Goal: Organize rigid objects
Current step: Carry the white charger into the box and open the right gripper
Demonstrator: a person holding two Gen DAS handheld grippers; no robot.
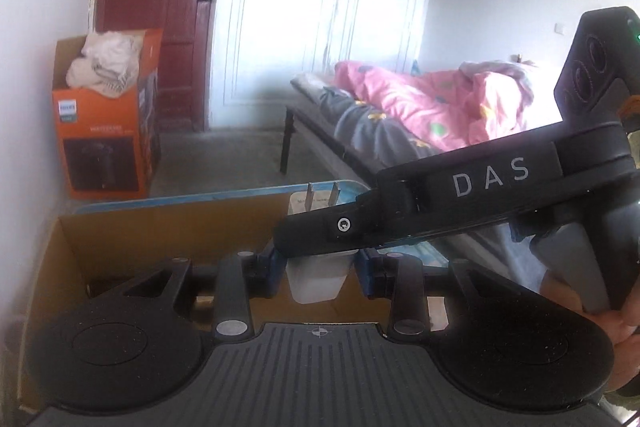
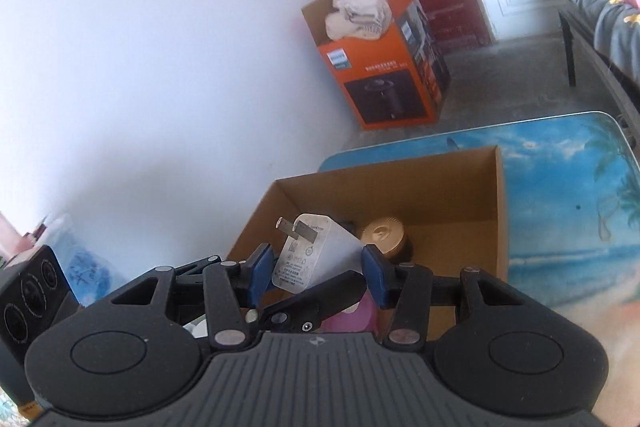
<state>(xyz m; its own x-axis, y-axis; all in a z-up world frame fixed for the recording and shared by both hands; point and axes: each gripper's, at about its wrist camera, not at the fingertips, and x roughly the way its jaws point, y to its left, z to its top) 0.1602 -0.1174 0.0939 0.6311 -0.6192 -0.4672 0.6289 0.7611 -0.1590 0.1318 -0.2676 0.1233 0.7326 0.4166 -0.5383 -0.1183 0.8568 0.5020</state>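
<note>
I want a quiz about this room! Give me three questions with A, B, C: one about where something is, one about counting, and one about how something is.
1. Where is the orange box?
A. On the bed
B. On the floor by the white wall
C. On the blue table

2. How many metal prongs does the white charger have?
A. Two
B. Three
C. Four

3. How is the cardboard box on the table?
A. Taped shut
B. Squashed flat
C. Open on top

Answers:
1. B: the orange box stands on the floor against the white wall.
2. A: the white charger shows two flat prongs sticking up.
3. C: the cardboard box on the table has no lid, so you can see things inside.
</note>
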